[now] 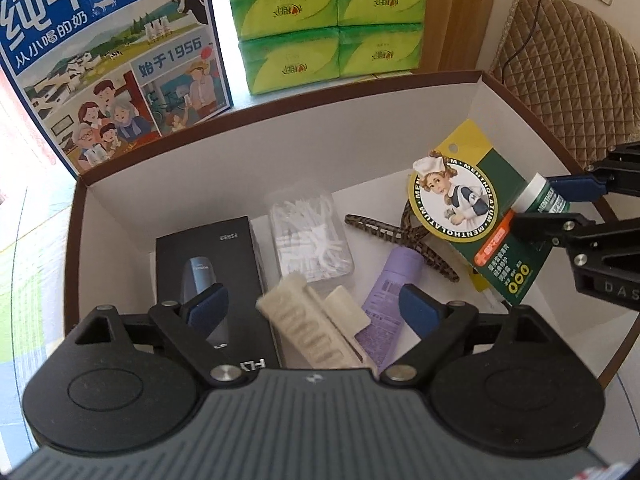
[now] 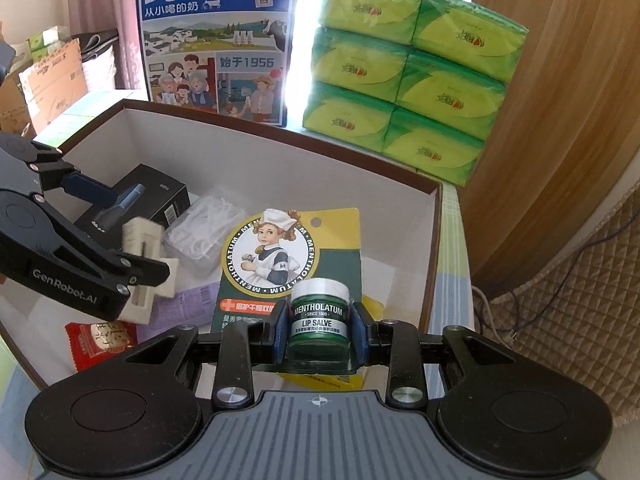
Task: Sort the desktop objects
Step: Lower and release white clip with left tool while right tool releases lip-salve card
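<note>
A: Right tongs (image 2: pixel 319 336): blue pads clamped on the green jar of a Mentholatum lip salve pack (image 2: pixel 298 276). Jar upright in the right wrist view, white cap up, label readable. Backing card stands behind it, long axis vertical there, hang-hole end away from the camera.

B: Location?

A: Held in the air over the right part of the open white-lined box (image 1: pixel 476 92). In the left wrist view the card tilts, hang-hole toward the far wall.

B: Left tongs (image 1: pixel 316 306)?

A: Spread wide, pads apart. A cream moulded-pulp insert (image 1: pixel 308 326) sits between them; the right wrist view shows it at the fingers, but I cannot tell whether it is gripped.

B: Box contents?

A: Black shaver carton (image 1: pixel 208 256) at left, clear case of floss picks (image 1: pixel 310 238) beside it, patterned hair claw (image 1: pixel 384 232), purple tube (image 1: pixel 394 284) lying lengthwise toward the near edge. Milk carton (image 2: pixel 216 40) and green tissue packs (image 2: pixel 408 80) stand behind the box.
</note>
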The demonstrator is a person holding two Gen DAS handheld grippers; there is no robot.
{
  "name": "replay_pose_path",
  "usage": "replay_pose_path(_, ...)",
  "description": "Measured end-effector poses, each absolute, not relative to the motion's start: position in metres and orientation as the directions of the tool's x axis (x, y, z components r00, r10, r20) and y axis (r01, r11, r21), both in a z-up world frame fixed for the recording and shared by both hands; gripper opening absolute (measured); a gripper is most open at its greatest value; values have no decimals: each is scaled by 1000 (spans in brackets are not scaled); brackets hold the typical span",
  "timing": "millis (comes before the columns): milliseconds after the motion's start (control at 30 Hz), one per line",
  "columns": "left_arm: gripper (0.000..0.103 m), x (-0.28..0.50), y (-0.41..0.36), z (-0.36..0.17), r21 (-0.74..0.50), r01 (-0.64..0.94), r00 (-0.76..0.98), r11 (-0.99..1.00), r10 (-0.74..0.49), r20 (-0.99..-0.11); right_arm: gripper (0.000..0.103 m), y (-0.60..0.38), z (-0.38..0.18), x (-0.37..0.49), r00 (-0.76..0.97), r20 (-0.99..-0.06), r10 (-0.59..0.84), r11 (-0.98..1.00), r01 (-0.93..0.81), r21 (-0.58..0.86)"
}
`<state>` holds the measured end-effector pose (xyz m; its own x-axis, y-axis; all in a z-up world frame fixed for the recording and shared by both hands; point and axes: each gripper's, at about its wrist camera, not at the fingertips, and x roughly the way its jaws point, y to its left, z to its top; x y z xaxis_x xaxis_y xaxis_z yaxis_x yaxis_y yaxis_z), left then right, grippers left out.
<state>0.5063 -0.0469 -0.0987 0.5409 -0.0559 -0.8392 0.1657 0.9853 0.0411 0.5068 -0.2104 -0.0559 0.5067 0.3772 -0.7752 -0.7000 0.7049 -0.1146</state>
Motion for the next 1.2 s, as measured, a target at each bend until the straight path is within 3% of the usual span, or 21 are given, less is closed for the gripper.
replay_pose_path(733, 98, 494, -12, -77, 138, 24, 587, 990, 98, -804, 30, -173, -69, 514, 445, -797, 409, 718, -696, -21)
replay_pose_path(900, 98, 493, -7, -73, 146, -3, 594, 989, 119, -796, 30, -167, -67, 519, 484, -750, 452, 740, -672, 12)
replay_pose_path(967, 99, 493, -6, -72, 149, -18, 598, 989, 130, -791, 42, -166, -65, 519, 492, -726, 480, 739, -673, 32)
replay_pose_path(1000, 99, 492, -4, -71, 146, -27, 603, 989, 133, -787, 64, -166, -64, 518, 486, -720, 495, 731, -681, 42)
replay_pose_path(1033, 99, 492, -3, -70, 142, -34, 606, 989, 133, -784, 75, -167, -62, 516, 491, -708, 508, 727, -685, 47)
replay_pose_path(1200, 102, 484, 5, -62, 113, -76, 627, 991, 135, -767, 84, -178, -55, 502, 489, -703, 517, 720, -693, 47)
